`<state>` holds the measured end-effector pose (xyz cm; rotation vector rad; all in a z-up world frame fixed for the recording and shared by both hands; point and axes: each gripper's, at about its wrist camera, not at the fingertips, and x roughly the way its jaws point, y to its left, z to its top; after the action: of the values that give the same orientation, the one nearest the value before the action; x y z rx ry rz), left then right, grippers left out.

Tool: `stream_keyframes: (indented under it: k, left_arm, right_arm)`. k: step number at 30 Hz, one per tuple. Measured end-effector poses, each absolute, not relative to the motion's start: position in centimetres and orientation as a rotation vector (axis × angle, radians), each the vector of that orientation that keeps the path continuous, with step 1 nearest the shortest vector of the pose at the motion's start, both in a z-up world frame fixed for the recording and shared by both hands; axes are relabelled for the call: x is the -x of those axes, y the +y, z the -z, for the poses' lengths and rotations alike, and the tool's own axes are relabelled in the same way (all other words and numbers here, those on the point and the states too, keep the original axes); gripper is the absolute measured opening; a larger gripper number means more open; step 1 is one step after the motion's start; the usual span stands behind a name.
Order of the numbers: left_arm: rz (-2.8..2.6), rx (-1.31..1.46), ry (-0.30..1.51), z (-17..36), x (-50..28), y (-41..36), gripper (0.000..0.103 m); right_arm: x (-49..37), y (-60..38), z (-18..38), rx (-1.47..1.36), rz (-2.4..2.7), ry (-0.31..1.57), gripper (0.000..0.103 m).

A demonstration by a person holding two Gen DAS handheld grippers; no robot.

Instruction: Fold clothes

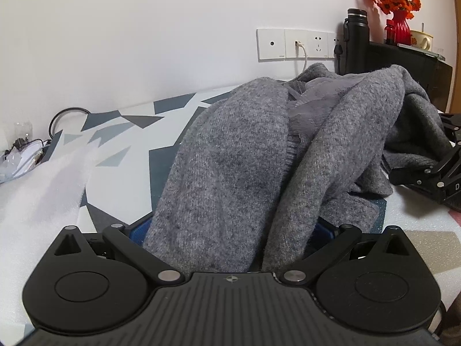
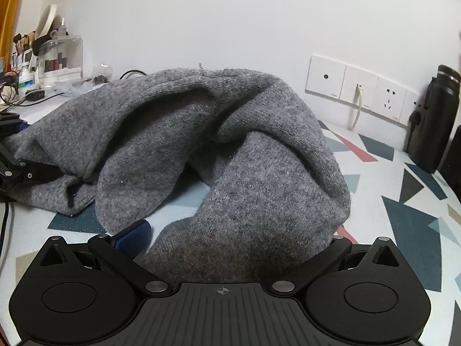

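Note:
A crumpled grey knit sweater (image 1: 230,158) lies heaped on the patterned tablecloth (image 1: 121,132), with a lighter grey gauzy lining (image 1: 311,106) showing in its folds. My left gripper (image 1: 229,230) is open; its blue pads (image 1: 137,232) stand wide apart and a thick fold of sweater fills the gap. In the right wrist view the sweater (image 2: 230,150) mounds up the same way. My right gripper (image 2: 227,239) is open too, with one blue pad (image 2: 134,239) visible and the other hidden under cloth. Each gripper shows at the other view's edge, the right (image 1: 426,173) and the left (image 2: 17,167), both touching the sweater's hem.
The white wall carries a socket strip (image 1: 296,44) with a white cable plugged in. A black flask (image 1: 355,43), a red vase of orange flowers (image 1: 400,26) and a cup stand at the back right on a dark cabinet. White foam sheet (image 1: 43,187) lies left. Cosmetics clutter (image 2: 43,63) fills the far left corner.

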<state>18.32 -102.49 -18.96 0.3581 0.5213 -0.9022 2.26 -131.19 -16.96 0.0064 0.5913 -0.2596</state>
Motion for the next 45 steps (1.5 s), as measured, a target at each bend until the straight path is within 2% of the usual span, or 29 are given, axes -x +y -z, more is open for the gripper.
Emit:
stream_keyframes:
  k: [33,39,43,45]
  left_arm:
    - [0.887,-0.381,0.490,19.0,-17.7,-102.7,0.103]
    - [0.969,-0.482,0.436,18.5,-16.6,-103.0,0.103]
    - [1.059,-0.431,0.679,17.8,-17.9,-103.4,0.103]
    - [1.062,-0.379,0.772,17.7,-18.8,-103.4,0.103]
  right_arm:
    - [-1.7,-131.5,17.1,0.016,0.261,0.579,0.102]
    - [-1.0,-132.0,15.6,0.041,0.194,0.627,0.102]
    - [0.4,-133.3,13.4,-0.047,0.160,0.585,0.102]
    - [1.1,-134.9,12.8,-0.179,0.124,0.580,0.102]
